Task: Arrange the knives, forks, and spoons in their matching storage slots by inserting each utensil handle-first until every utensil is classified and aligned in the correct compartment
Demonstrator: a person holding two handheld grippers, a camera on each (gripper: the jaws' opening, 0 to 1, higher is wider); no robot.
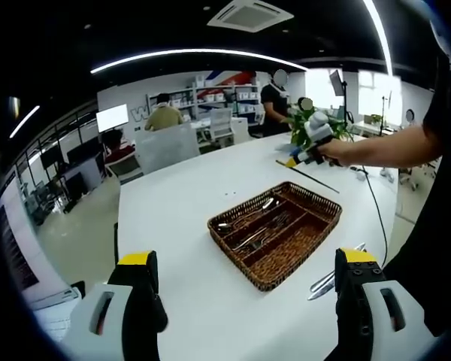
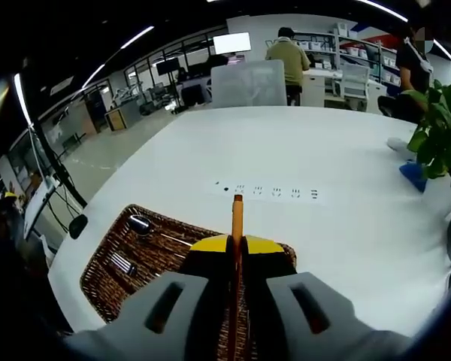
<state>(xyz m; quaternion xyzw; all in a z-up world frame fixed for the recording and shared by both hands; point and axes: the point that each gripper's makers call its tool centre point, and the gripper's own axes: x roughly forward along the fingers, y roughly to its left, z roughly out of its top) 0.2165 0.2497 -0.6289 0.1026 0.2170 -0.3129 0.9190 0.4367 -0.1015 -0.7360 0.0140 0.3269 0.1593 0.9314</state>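
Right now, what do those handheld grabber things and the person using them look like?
Each gripper has chunky light grey fingers with dark slots and yellow tips over black pads. The left gripper shows two such fingers; the right gripper matches. A thin dark cable trails across the table. The person wears a dark short sleeve.

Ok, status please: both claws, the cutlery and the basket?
Left claw open, empty. Right claw shut on thin orange-tipped stick, above wicker basket. Utensils in basket; one utensil loose on table beside it.

Tray [image 2: 105,274] partly behind right jaws
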